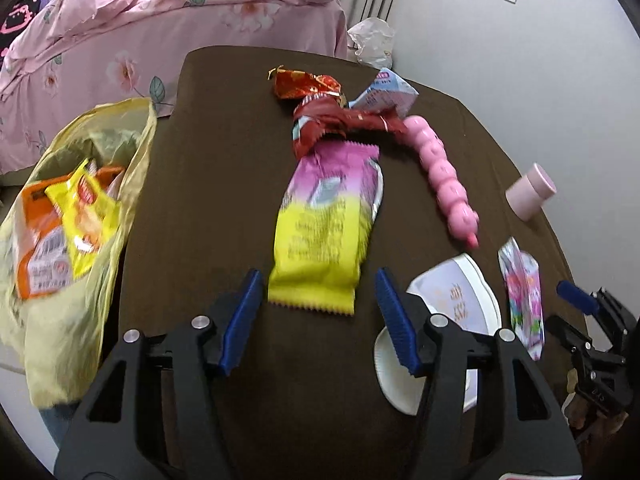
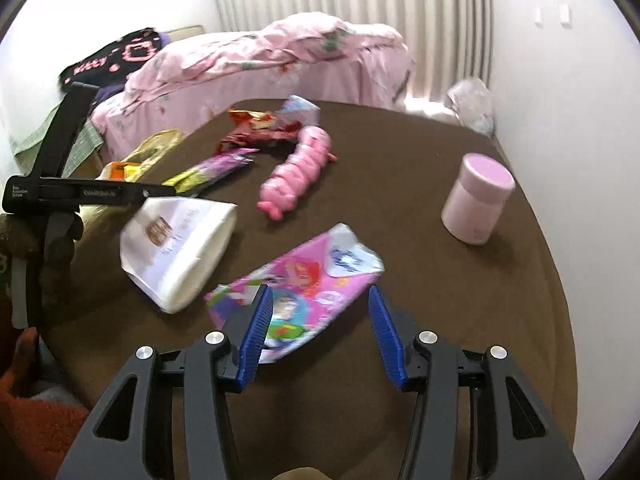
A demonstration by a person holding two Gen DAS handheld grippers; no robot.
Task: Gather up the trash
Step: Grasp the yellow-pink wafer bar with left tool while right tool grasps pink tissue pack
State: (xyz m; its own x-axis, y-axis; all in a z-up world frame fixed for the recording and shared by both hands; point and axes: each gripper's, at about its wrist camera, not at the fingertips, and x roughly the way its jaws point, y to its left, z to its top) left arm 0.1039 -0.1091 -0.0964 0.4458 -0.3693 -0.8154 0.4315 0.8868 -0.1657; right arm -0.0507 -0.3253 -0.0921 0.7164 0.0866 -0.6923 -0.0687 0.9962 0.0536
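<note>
A pink-and-yellow snack wrapper (image 1: 326,224) lies on the brown table (image 1: 208,200) just ahead of my open, empty left gripper (image 1: 318,286). Behind it lie red wrappers (image 1: 320,104) and a light-blue packet (image 1: 386,92). A yellow trash bag (image 1: 76,216) with orange and yellow wrappers inside hangs at the table's left edge. My right gripper (image 2: 320,300) is open, its fingers either side of the near end of a pink cartoon wrapper (image 2: 296,284). A white paper cup (image 2: 180,248) lies on its side to the left. The left gripper's body (image 2: 60,192) shows in the right wrist view.
A pink caterpillar toy (image 2: 296,170) lies mid-table. A pink cylindrical jar (image 2: 478,198) stands at the right. A bed with pink floral bedding (image 1: 160,32) is behind the table. A crumpled clear bag (image 1: 372,42) sits by the wall.
</note>
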